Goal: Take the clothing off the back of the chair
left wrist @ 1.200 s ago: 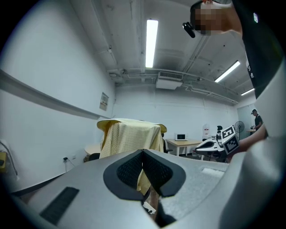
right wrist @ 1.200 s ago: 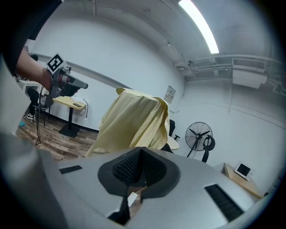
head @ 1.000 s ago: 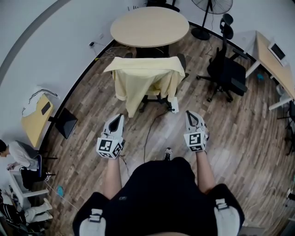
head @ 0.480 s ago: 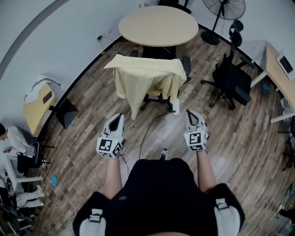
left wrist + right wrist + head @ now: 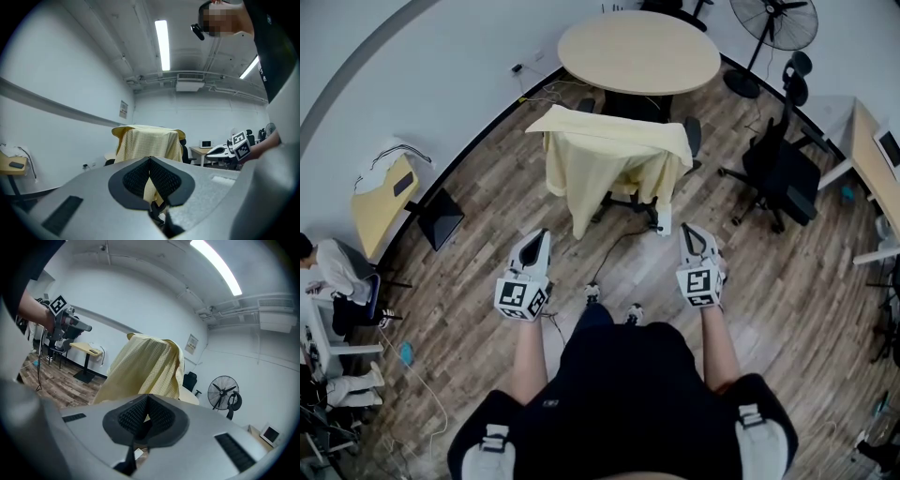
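A pale yellow garment [image 5: 605,155] hangs over the back of a black office chair [image 5: 693,137] on the wooden floor, just in front of a round table. Both grippers are held level in front of the person, short of the chair and not touching the cloth. The left gripper [image 5: 538,236] is shut with nothing in it, and its view shows the garment [image 5: 147,140] straight ahead beyond its closed jaws [image 5: 150,160]. The right gripper [image 5: 689,231] is also shut and empty, with the garment [image 5: 147,366] ahead of its jaws [image 5: 147,398].
Behind the chair stands a round wooden table [image 5: 639,52]. A second black office chair [image 5: 780,167], a standing fan [image 5: 773,21] and a desk [image 5: 870,141] are at the right. A small yellow table [image 5: 382,195] and a seated person [image 5: 333,277] are at the left. A cable [image 5: 614,246] runs across the floor.
The draped chair has come nearer and drifted right in the head view as the person steps forward; a shoe now shows between the arms. Both grippers stay shut and level.
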`<state>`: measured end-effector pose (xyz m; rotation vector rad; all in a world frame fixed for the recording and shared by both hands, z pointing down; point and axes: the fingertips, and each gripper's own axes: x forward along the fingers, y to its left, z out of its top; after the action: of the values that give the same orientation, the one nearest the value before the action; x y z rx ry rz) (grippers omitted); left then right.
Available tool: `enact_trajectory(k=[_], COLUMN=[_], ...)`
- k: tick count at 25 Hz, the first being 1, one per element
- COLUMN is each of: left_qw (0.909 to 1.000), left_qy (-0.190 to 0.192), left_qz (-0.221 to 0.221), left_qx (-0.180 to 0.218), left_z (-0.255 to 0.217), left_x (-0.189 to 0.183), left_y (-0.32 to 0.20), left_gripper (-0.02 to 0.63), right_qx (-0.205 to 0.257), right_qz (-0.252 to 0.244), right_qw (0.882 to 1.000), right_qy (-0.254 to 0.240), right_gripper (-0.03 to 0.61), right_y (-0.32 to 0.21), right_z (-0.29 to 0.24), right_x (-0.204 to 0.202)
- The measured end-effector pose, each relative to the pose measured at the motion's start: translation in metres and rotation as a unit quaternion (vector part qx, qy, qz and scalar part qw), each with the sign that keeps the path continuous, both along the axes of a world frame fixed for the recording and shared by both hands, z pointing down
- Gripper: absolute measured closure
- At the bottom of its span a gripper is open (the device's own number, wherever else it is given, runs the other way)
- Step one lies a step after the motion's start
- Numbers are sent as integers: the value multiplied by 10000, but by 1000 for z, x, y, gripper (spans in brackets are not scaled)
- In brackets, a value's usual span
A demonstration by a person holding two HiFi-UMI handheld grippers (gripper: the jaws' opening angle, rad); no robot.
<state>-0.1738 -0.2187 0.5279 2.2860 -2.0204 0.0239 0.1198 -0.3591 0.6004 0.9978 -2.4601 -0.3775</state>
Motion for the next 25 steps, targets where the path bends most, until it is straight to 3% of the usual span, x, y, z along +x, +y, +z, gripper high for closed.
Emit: enact_trajectory(k=[8, 14, 25], left_qw=[9997, 9991, 9976], left_qy=[-117, -120, -143], left_qz=[203, 382, 589], left_qx=[101, 168, 328], left_z=[-12, -20, -30], left_x=[-41, -66, -98], left_y=[-35, -73, -126], left_gripper=[612, 612, 612], right_qx=[15, 313, 638], right_qz=[310, 407, 868], right_qw=[9995, 9986, 9940], right_qy=[19, 111, 170], right_gripper=[584, 584, 583], right_y=[-23, -46, -88], right_z=[-12, -33, -61], right_x=[-23, -40, -40])
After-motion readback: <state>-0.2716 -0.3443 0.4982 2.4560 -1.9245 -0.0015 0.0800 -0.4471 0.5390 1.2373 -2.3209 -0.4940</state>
